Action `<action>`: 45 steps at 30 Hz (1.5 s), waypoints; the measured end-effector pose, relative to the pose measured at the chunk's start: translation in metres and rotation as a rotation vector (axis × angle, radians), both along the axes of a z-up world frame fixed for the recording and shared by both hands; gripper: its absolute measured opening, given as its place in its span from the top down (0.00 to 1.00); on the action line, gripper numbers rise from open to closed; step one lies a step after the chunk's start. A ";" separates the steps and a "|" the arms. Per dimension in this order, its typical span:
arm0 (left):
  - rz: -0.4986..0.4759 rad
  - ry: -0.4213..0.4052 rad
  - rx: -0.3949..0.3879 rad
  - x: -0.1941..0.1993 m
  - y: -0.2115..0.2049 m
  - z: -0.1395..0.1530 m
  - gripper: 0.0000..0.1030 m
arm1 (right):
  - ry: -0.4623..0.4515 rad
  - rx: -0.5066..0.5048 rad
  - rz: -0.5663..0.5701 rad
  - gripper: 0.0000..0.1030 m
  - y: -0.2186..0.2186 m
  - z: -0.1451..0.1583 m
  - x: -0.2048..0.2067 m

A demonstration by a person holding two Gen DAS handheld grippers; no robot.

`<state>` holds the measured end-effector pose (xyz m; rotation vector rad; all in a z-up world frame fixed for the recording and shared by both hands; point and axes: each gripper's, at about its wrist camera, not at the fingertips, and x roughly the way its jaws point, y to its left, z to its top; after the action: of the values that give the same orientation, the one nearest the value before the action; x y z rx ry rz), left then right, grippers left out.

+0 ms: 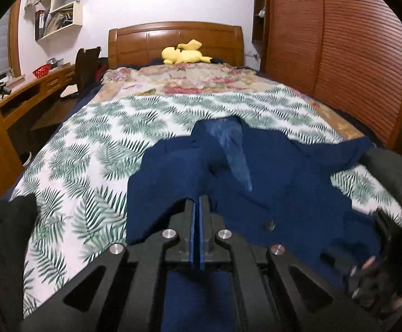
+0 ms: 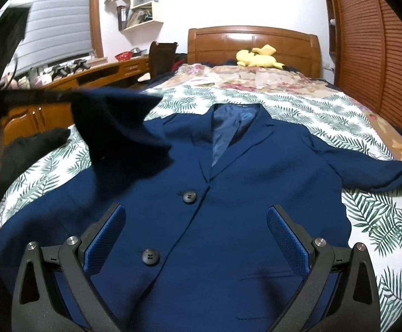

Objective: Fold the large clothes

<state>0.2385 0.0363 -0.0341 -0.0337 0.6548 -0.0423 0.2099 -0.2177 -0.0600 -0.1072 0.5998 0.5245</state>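
Observation:
A navy suit jacket (image 2: 242,193) lies front up on the leaf-print bedspread (image 2: 339,119), collar toward the headboard, with two dark buttons (image 2: 189,196) down its front. My left gripper (image 1: 198,200) is shut on the jacket's left sleeve (image 2: 117,127). That sleeve is raised off the bed and drawn over the jacket's left side. In the left wrist view the jacket (image 1: 270,188) spreads out below the shut jaws. My right gripper (image 2: 195,215) hangs open above the lower front, nothing between its blue pads (image 2: 286,235). The right sleeve (image 2: 367,171) lies stretched out to the right.
A yellow plush toy (image 1: 185,52) lies by the wooden headboard (image 1: 173,38) on a floral quilt (image 1: 178,80). A wooden desk (image 1: 12,105) with a chair (image 1: 86,66) runs along the left. A slatted wardrobe (image 1: 353,69) stands close on the right.

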 end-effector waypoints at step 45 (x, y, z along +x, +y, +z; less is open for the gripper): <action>0.229 -0.193 -0.008 -0.153 0.131 -0.013 0.79 | 0.109 -0.358 0.388 0.28 0.254 -0.039 0.046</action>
<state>0.0850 0.1675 -0.0469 -0.1107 0.4541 0.1710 0.2558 0.0360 -0.0988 -0.5453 0.7816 0.7977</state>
